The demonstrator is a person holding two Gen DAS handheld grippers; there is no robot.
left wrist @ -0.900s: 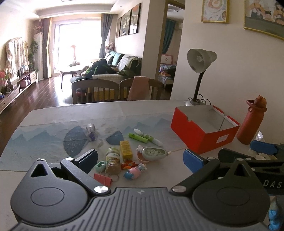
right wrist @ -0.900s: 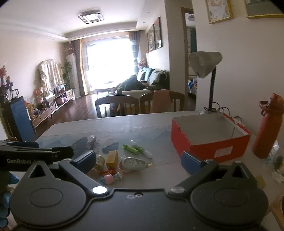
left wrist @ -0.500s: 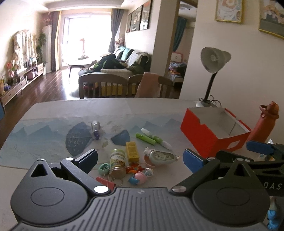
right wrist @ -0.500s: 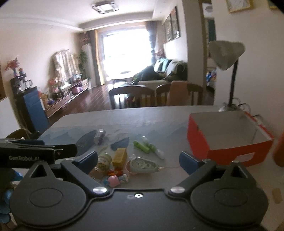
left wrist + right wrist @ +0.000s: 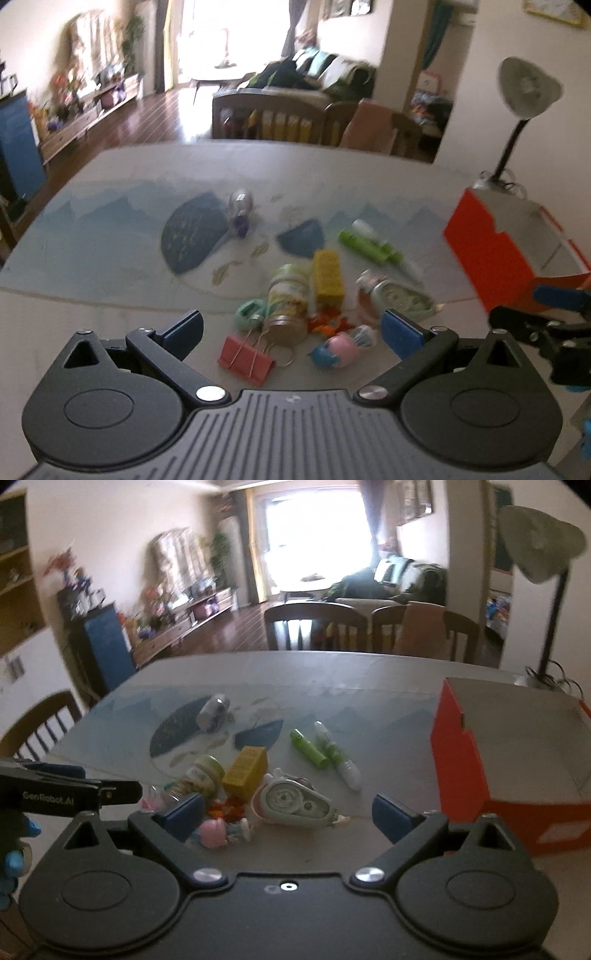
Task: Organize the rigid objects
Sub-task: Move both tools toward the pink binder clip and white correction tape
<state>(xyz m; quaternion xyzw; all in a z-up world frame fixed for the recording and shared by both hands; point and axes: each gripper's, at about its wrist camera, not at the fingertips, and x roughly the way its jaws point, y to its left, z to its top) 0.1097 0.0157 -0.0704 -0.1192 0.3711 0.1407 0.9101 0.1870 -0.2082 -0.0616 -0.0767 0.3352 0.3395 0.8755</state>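
A heap of small items lies on the table mat: a pink binder clip [image 5: 245,357], a small jar [image 5: 289,298] on its side, a yellow box [image 5: 328,277], a correction tape dispenser [image 5: 291,803], green markers [image 5: 308,748], a pink toy figure [image 5: 341,349] and a clear little bottle [image 5: 213,712]. An open red box [image 5: 517,753] stands to the right. My left gripper [image 5: 291,330] hovers open above the near side of the heap, nothing between its fingers. My right gripper [image 5: 288,814] is open too, above the tape dispenser and toy.
A desk lamp [image 5: 546,583] stands behind the red box. Chairs [image 5: 314,627] line the table's far edge, one more at the left [image 5: 40,727]. The other gripper shows at each view's side edge [image 5: 554,314] [image 5: 55,794].
Both grippers have moved forward over the table and tilted down toward the heap, which now looks larger and nearer. Both stay open. The items have not moved.
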